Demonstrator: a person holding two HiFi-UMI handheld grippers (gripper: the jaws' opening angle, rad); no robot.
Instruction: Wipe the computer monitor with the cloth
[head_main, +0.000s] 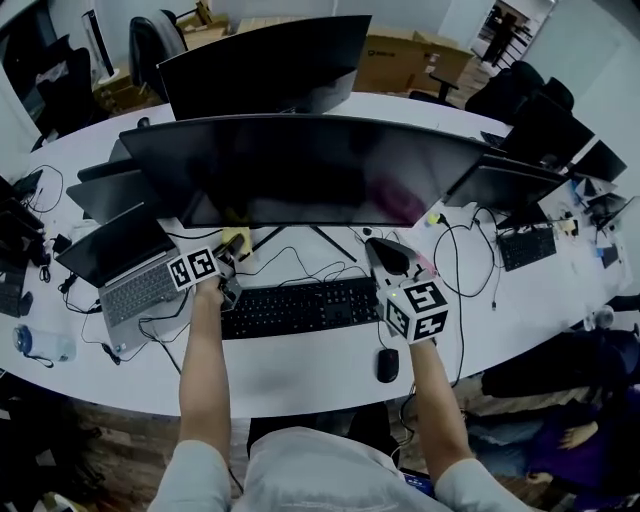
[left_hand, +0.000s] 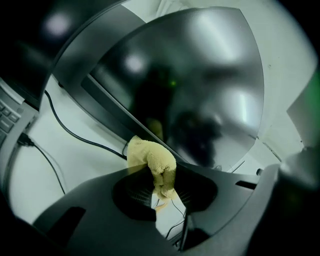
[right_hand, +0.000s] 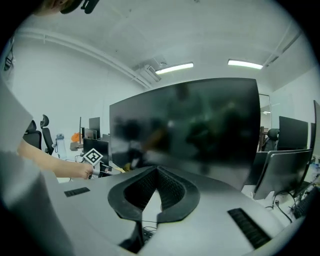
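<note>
Left gripper (head_main: 234, 256) (left_hand: 165, 192): I read the jaws clenched on the cloth (head_main: 236, 242) (left_hand: 150, 156), with one yellow fold pinched between the pads.
Cloth: most of it bulges out past the left jaw tips, up and slightly to the left in the left gripper view. A thin tail hangs down between the pads.
Cloth against monitor (head_main: 300, 170) (left_hand: 200, 85) (right_hand: 190, 120): the bulge sits at the screen's lower edge, directly ahead of the left jaws. It appears to touch the bezel, but I cannot confirm contact.
Right gripper (head_main: 374, 244) (right_hand: 158, 180): jaws closed tip to tip and holding nothing. Only a narrow wedge of gap shows behind the tips.
Monitor from the right jaws: the dark screen stands straight ahead of them and apart from the tips.
Left gripper from the right jaws: off to the left of them, low by the screen's bottom edge.
Keyboard (head_main: 300, 305): on the desk (head_main: 300, 370) behind and between the two sets of jaws.
Mouse (head_main: 387, 365): behind the right jaws, just beside the keyboard's end.
Screen condition: dark, showing only blurred reflections.
</note>
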